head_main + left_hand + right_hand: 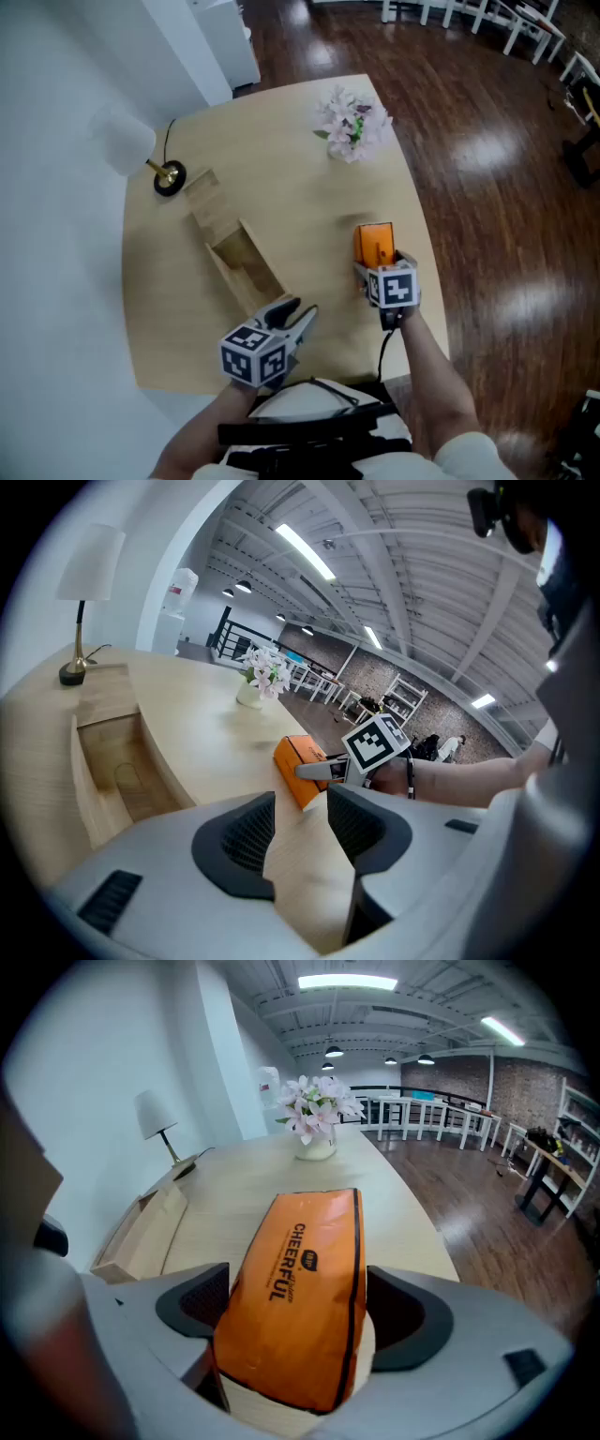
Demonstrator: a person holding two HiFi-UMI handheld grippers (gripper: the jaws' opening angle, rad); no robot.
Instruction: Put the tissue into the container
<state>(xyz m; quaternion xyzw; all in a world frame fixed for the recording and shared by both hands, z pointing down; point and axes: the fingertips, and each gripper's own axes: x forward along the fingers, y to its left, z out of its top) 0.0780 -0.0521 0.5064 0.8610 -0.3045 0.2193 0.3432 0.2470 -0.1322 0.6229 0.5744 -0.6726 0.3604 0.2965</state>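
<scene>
An orange tissue pack [375, 244] lies flat on the pale wooden table [309, 197], right of centre. My right gripper [376, 264] straddles its near end. In the right gripper view the pack [300, 1279] fills the gap of that gripper [300, 1309]; the left pad is at its side and a slit shows at the right pad. The long open wooden container [214, 255] lies to the left, empty inside. My left gripper [300, 315] hovers open near the container's near end, with only table between its jaws [300, 822]. The left gripper view also shows the pack [296, 759].
A table lamp [126, 141] with a round dark base [170, 177] stands at the table's far left corner. A vase of pink flowers [352, 126] stands at the far right. The table's right edge runs close beside the pack, with dark wooden floor [497, 216] beyond.
</scene>
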